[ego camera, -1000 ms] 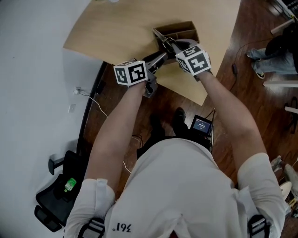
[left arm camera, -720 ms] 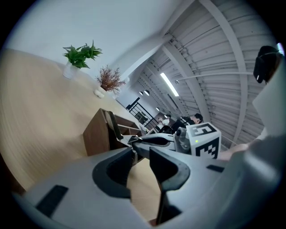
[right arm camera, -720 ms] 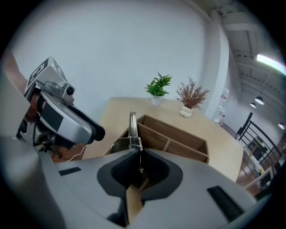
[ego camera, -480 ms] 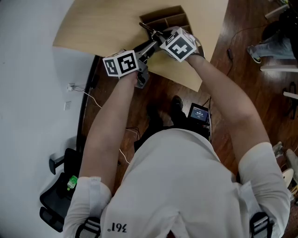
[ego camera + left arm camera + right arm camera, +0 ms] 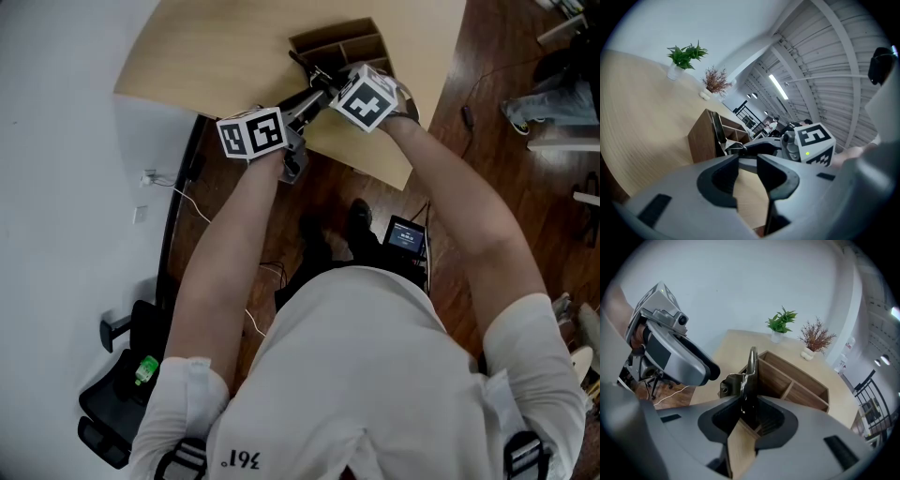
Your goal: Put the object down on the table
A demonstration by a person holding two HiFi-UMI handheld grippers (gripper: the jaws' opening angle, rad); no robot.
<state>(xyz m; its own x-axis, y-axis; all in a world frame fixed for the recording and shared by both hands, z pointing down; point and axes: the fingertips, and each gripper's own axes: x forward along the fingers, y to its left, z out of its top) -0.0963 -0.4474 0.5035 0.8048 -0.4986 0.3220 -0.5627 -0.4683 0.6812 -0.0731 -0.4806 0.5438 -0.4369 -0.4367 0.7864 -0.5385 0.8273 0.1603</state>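
Metal tool (image 5: 751, 365) stands between the right gripper's (image 5: 749, 405) opening jaws. Left gripper (image 5: 747, 163) jaws sit slightly apart, empty. Shirt (image 5: 356, 375) reads "361°".

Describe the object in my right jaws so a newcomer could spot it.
On the tan table, just in front of the wooden box, the right gripper is opening its jaws around it. It is a thin metal tool standing upright, the only bare metal there.

The light wooden table (image 5: 216, 56) before me, at twelve o'clock; a wooden compartment box (image 5: 342, 45) stands on it toward one o'clock; beyond, near the far edge, a green potted plant (image 5: 780, 323) and a dry twig plant (image 5: 816, 339).
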